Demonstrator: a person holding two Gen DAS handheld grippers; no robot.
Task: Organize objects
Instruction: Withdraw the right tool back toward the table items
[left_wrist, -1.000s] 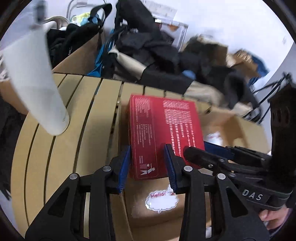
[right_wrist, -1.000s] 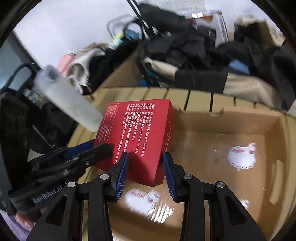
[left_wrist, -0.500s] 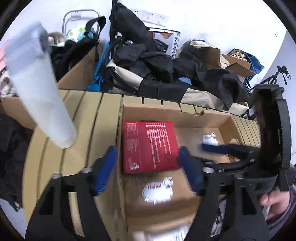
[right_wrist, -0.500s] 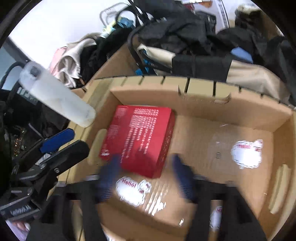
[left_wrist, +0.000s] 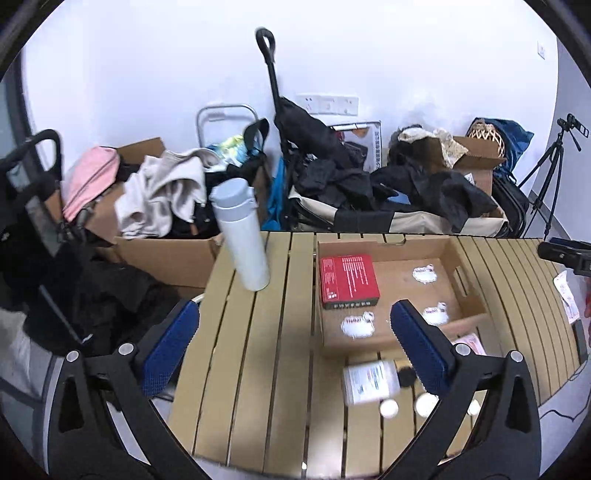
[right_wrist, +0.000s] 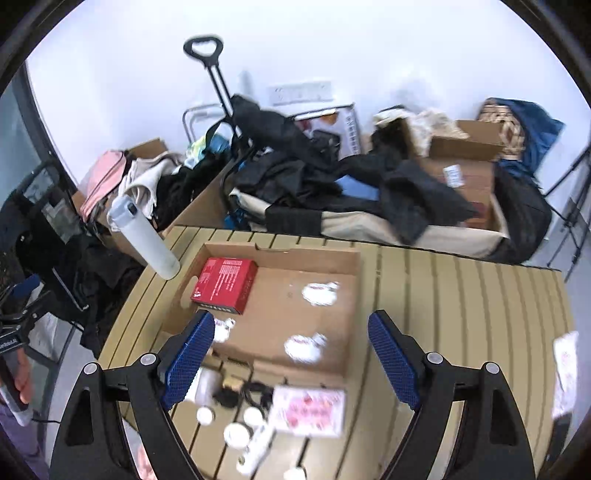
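Note:
A red box (left_wrist: 348, 280) lies flat in the far left corner of an open cardboard tray (left_wrist: 469, 295) on the slatted table; it also shows in the right wrist view (right_wrist: 224, 285), with the tray (right_wrist: 354, 302). My left gripper (left_wrist: 295, 347) is open and empty, held above and in front of the tray. My right gripper (right_wrist: 291, 354) is open and empty, above the tray's near edge. A white bottle (left_wrist: 243, 236) stands left of the tray. A white jar (left_wrist: 369, 376), small white caps (right_wrist: 236, 432) and a pink-printed packet (right_wrist: 306, 410) lie in front of the tray.
The slatted tan table (left_wrist: 258, 369) ends at the left and far sides. Behind it lie cardboard boxes, dark clothes and bags (left_wrist: 369, 184). A tripod (left_wrist: 554, 173) stands at the far right. Paper packets (right_wrist: 565, 362) lie on the table's right side.
Both grippers let go of the red box, opened wide and pulled back and up. The red box now lies in the tray's corner.

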